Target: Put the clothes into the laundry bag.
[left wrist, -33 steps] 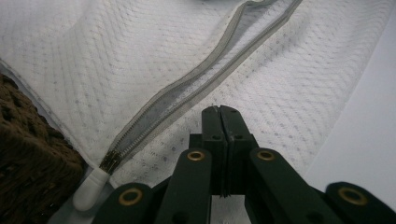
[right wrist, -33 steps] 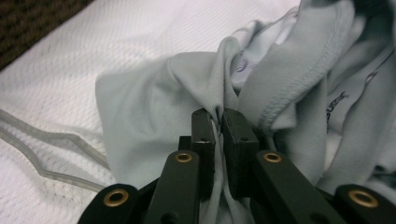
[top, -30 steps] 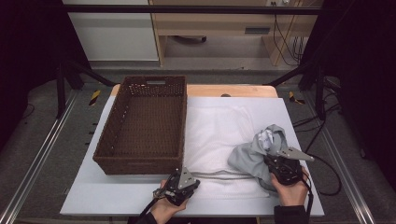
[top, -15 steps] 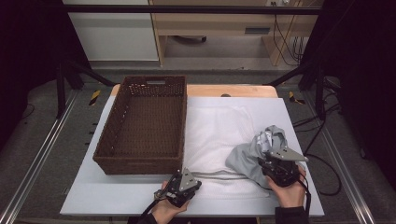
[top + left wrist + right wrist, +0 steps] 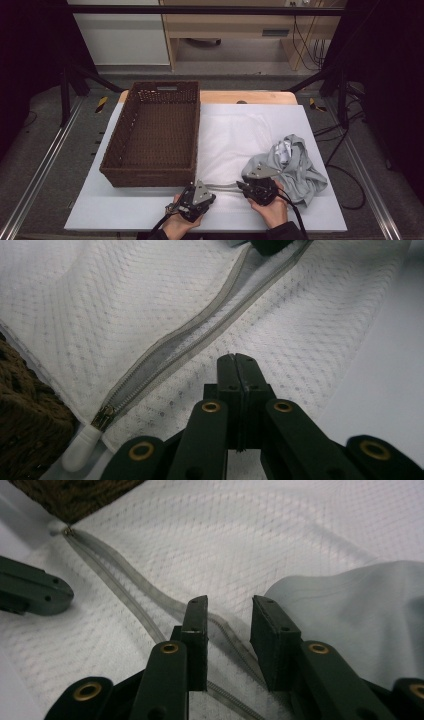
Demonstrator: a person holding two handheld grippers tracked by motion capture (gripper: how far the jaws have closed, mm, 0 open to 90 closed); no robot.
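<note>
**A:** ok so where's the zipper relative to the fingers here?

**B:** The mesh bag [image 5: 250, 135] lies flat on the tabletop [image 5: 90, 205], right beside the basket [image 5: 155, 135]. Its zipper [image 5: 200, 335] runs along the bag's near edge and is open, the two grey tapes spread apart. In the left gripper view the zipper passes just to the left of the left gripper [image 5: 235, 357], whose fingers are pressed fully together with nothing visible between them. The slider and its white pull [image 5: 82, 445] sit at the bag's corner, right next to the basket.

**A:** and the other one?

**B:** The right gripper [image 5: 227, 605] is partly open and has just been closing a bit. The fingers [image 5: 197, 625] hover over the zipper tape: one tape runs right under the left finger and on through the gap between the two. Can't tell if they touch it, but the pads aren't pressing on anything.

**A:** what's the grey lump?

**B:** A grey garment [image 5: 295, 165], crumpled on the far-from-basket end of the bag. In the right gripper view its edge [image 5: 350, 615] lies just beside the right finger. From the high view, the right gripper [image 5: 239, 186] sits at the garment's near edge, and the left gripper [image 5: 212, 192] is nearer the basket's front corner, the zipper stretching between the two.
</note>
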